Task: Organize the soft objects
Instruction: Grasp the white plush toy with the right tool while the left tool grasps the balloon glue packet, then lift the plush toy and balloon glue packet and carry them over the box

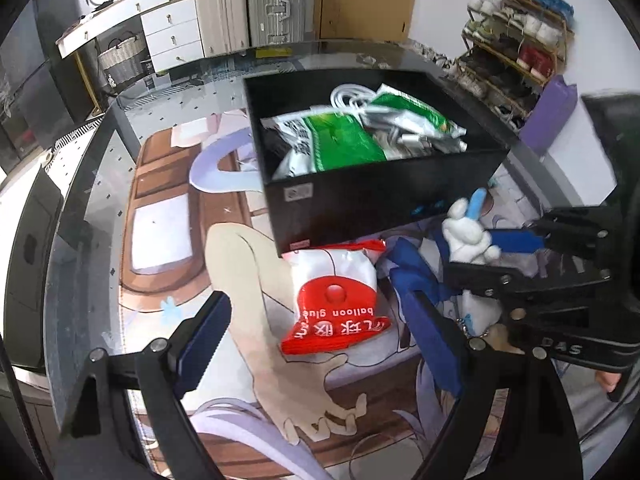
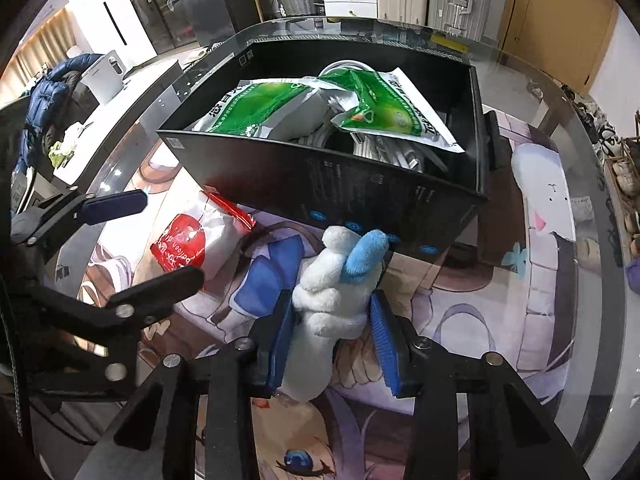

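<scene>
right wrist view: your right gripper [image 2: 332, 336] pinches the white plush toy [image 2: 332, 292] at 6 o'clock below the black box [image 2: 340, 184]; its ear may snag the wall. left gripper [image 1: 316, 344] spread.

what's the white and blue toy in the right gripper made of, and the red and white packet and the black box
Toy: looks like plush fabric, fuzzy nap, squashed between the right gripper pads.
Red and white packet: likely thin plastic film, glossy, wrinkled, with a crimped top edge.
Black box: probably matte cardboard, with flat printed walls and sharp folded corners.
</scene>
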Motion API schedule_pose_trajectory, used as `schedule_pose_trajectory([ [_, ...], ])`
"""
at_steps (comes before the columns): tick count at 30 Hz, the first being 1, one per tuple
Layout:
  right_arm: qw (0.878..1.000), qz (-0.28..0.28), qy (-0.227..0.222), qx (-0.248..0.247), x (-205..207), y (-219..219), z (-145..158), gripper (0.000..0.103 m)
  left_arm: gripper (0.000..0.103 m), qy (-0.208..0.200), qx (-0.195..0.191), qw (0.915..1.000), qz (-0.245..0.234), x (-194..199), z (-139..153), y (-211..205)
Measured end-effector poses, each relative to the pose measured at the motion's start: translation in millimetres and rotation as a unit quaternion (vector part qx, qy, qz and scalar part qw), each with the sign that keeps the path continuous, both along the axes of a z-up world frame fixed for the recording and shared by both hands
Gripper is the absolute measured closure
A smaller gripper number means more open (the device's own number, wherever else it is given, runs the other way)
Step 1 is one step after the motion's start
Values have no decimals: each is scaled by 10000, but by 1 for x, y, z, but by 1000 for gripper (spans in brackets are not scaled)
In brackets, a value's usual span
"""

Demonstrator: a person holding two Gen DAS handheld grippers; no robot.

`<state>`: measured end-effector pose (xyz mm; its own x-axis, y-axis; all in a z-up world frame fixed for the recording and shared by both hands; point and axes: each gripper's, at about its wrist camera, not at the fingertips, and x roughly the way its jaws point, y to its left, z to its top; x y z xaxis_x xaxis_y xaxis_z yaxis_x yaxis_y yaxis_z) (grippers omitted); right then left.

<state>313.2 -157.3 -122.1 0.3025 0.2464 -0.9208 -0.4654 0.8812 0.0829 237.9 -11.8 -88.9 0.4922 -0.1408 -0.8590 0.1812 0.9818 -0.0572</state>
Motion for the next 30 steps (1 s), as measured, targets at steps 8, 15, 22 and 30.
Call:
schedule_pose_trajectory([
  [8,10000,40,32,31,-5,-10,0,65,40,102,122,9999,-3,8,-8,-8],
  [15,9999,143,17,43,-7,-2,2,65,60,136,246,9994,-179,6,-13,-15],
  [22,9998,186,27,114,-9,-4,7,65,61,92,239,9991,-340,-5,-3,-19],
  [30,9989,228,-203,346,-17,-10,33,65,61,-241,104,9988,-412,-23,25,-17],
])
